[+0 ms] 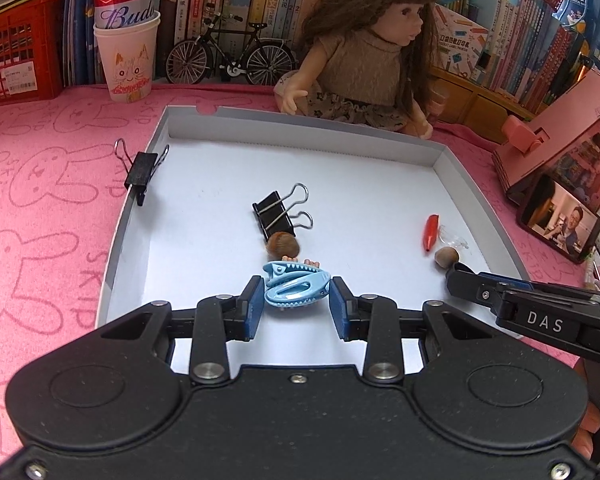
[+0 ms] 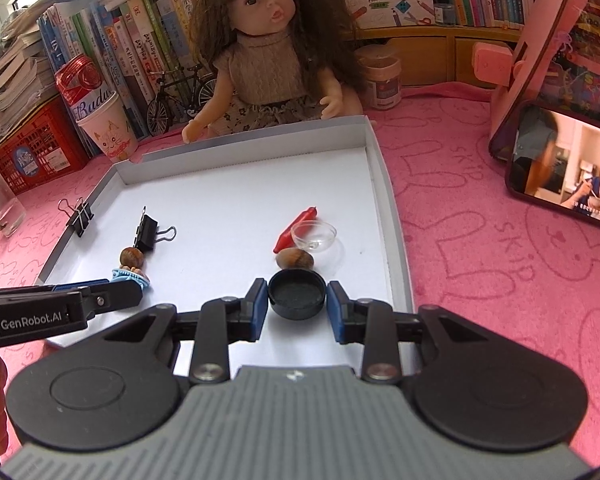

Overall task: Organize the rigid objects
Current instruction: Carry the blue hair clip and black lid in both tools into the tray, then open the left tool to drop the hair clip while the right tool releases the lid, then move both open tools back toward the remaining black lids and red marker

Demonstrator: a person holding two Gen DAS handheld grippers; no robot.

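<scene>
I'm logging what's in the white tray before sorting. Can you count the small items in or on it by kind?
Black binder clips: 2, one on the tray's left wall, one inside
Nuts: 2
Blue hair clip: 1
Red piece: 1
Clear small cup: 1
Black round cap: 1
Total: 8

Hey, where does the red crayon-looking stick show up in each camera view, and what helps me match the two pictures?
Left wrist view: the red stick lies right of centre in the white tray, beside a clear dish.
Right wrist view: it lies near the centre, left of that dish.
Shared landmark: the doll sitting behind the tray's far wall.
</scene>
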